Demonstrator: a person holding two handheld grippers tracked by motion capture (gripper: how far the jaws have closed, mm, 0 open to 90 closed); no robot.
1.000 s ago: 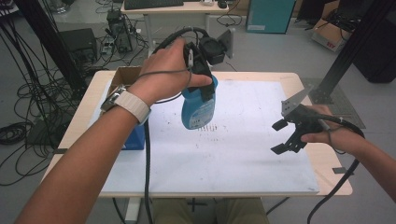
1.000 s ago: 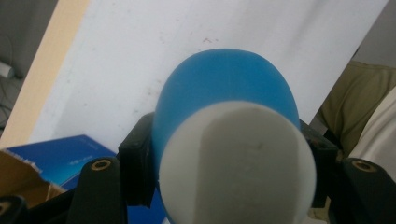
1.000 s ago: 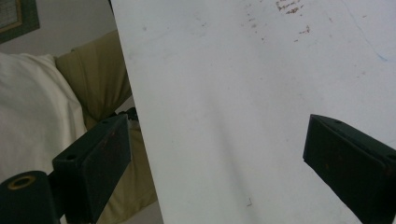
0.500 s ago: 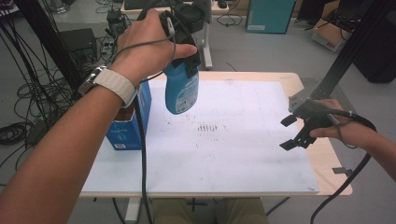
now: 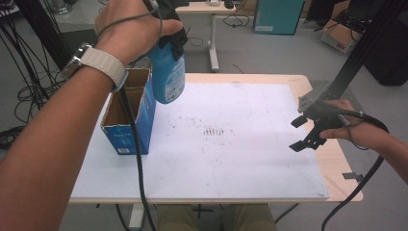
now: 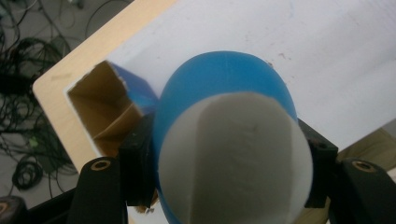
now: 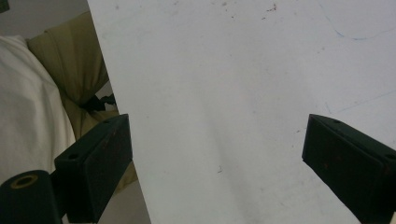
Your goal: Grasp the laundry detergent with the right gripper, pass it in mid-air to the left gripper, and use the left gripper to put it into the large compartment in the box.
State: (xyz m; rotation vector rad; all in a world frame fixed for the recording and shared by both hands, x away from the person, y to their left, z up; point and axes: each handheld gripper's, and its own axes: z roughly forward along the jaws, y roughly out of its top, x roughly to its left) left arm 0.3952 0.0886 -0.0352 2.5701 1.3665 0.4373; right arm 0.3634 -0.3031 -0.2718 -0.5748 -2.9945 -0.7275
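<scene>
A pale wooden worktop (image 5: 332,159) carries a white sheet (image 5: 231,159) (smudged dark near its middle), with an open blue cardboard box (image 5: 126,126) at its left edge.

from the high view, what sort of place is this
Probably a lab or workshop set up for recording: loose cables on the floor, a black frame post beside the table, and another desk behind.

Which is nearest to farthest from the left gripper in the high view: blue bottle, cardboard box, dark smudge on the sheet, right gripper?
1. Blue bottle: clamped in the left gripper, held above the table.
2. Cardboard box: open, just below, at the table's left edge.
3. Dark smudge: mid-sheet.
4. Right gripper: far right edge, jaws open.
</scene>
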